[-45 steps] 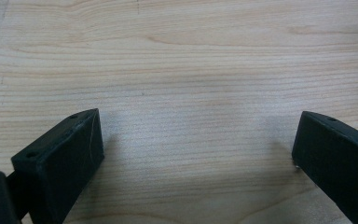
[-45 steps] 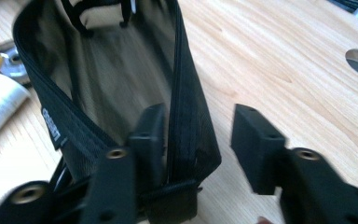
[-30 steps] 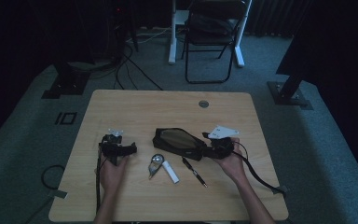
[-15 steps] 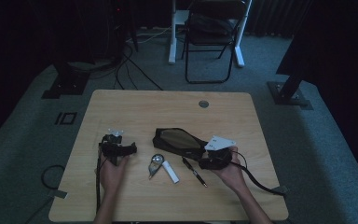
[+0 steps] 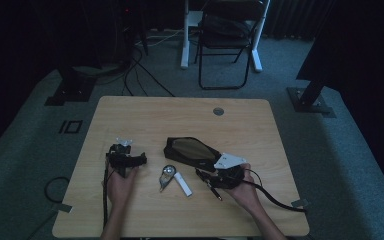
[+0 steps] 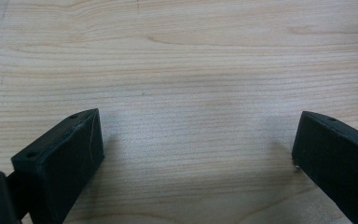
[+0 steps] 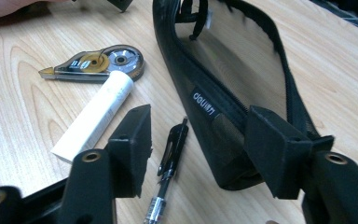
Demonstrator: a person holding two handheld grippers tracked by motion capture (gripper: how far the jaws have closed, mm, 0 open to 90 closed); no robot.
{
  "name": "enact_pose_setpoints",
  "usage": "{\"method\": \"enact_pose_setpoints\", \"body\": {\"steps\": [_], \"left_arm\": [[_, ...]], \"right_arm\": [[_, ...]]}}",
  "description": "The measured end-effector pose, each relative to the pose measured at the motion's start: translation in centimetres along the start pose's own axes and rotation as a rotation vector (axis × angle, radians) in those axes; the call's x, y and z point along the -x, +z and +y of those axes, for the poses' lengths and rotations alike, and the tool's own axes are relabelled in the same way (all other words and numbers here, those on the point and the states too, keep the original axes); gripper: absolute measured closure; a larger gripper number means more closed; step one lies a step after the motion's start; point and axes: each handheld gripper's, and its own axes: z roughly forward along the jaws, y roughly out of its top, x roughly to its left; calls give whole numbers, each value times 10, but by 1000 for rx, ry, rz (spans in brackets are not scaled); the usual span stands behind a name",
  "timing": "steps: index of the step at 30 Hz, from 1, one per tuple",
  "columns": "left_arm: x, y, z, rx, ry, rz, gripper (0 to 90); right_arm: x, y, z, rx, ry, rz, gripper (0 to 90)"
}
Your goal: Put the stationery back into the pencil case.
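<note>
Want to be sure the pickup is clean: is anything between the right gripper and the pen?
Nothing visible. The pen lies bare on the table between the right gripper's open fingers; the pencil case lies close beside it.

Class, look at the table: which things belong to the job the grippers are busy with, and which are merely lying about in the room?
In the job:
- right gripper, jaws open
- pen, between its jaws
- black pencil case, unzipped
- correction tape
- white stick
- left gripper, open over bare table

Lying about:
- folding chair
- floor cables
</note>
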Motion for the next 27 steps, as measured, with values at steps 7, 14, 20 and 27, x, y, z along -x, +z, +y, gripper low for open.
{"method": "enact_pose_setpoints", "body": {"steps": [7,14,20,27], "left_arm": [[0,0,0,0,0,0,22],[0,0,0,0,0,0,22],[0,0,0,0,0,0,22],[0,0,0,0,0,0,22]], "right_arm": [[-5,5,-4,-18,-3,0,427],[-8,10,-9,-49,4,25,505],[-8,14,-18,-88,21,40,599],[-11,20,-24,-127,15,49,666]]}}
